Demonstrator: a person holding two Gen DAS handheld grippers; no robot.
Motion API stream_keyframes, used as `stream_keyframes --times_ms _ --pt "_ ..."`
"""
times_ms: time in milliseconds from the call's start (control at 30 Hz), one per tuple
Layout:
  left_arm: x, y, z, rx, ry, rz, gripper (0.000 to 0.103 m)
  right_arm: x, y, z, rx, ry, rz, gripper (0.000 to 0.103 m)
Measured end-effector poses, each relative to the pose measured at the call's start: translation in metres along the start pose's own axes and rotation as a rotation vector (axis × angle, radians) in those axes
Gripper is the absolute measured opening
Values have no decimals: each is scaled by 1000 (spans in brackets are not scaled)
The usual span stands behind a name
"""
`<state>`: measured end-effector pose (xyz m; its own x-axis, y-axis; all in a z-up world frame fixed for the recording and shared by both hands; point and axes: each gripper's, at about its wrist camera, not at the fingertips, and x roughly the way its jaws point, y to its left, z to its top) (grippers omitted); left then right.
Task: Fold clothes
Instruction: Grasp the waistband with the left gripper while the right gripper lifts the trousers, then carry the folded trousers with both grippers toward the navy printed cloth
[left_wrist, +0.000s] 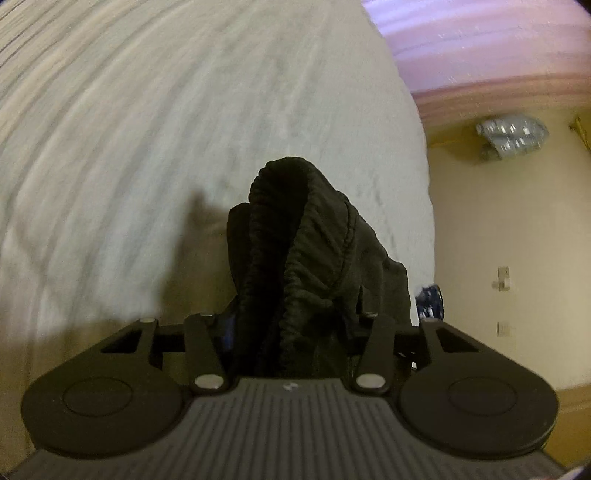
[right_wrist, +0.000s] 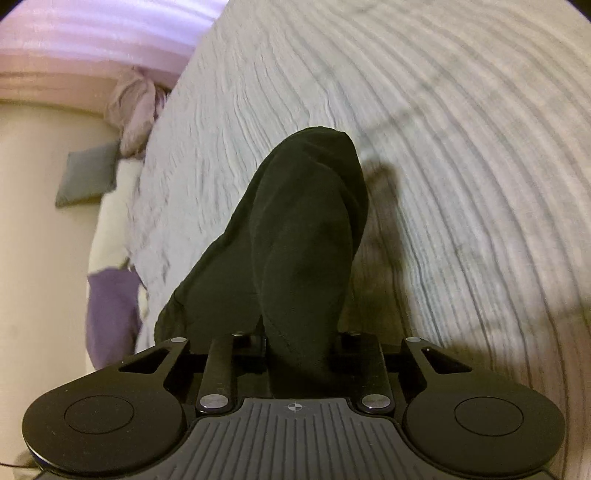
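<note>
A black garment with a ribbed elastic waistband (left_wrist: 295, 236) hangs bunched from my left gripper (left_wrist: 291, 332), which is shut on it above the pale bedspread (left_wrist: 166, 129). In the right wrist view another part of the black garment (right_wrist: 295, 240) droops from my right gripper (right_wrist: 295, 354), which is shut on it above the bedspread (right_wrist: 443, 129). The cloth hides the fingertips of both grippers. The background is blurred by motion.
The bed's edge runs down the right of the left wrist view, with a yellowish floor (left_wrist: 509, 229) and a grey object (left_wrist: 511, 134) beyond. In the right wrist view, pillows (right_wrist: 133, 107) and a purple cloth (right_wrist: 112, 314) lie at the bed's left edge.
</note>
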<state>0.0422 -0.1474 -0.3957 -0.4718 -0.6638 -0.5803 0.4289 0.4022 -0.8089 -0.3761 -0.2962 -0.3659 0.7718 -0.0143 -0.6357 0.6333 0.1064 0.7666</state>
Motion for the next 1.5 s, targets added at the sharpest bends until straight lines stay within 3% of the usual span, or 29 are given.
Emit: stream_keyframes --times_ms 200,367,567,833,1033,1133,1267,1400,1500 --pt "58 -73 19 131 111 -38 43 -67 -24 6 94 -146 15 26" --pt "153 -155 12 258 265 -89 43 -150 -75 10 209 -314 2 26" --pt "307 -276 -37 396 458 -161 43 -279 -164 26 365 -542 -40 26" --pt "491 -456 -89 546 550 -283 43 -432 -257 110 436 -783 -73 26" --pt "591 -547 -103 601 546 -295 43 -502 -305 198 424 -864 -83 26" --pt "627 -569 -108 608 553 -270 43 -519 -339 227 443 -860 -60 26" --pt "671 -574 -106 605 575 -224 43 -526 -372 243 473 -839 -57 26" --pt "699 -565 -106 600 572 -198 44 -521 -395 251 485 -830 -74 26" --pt "715 -551 -104 575 562 -182 48 -516 -411 256 461 -839 -103 33"
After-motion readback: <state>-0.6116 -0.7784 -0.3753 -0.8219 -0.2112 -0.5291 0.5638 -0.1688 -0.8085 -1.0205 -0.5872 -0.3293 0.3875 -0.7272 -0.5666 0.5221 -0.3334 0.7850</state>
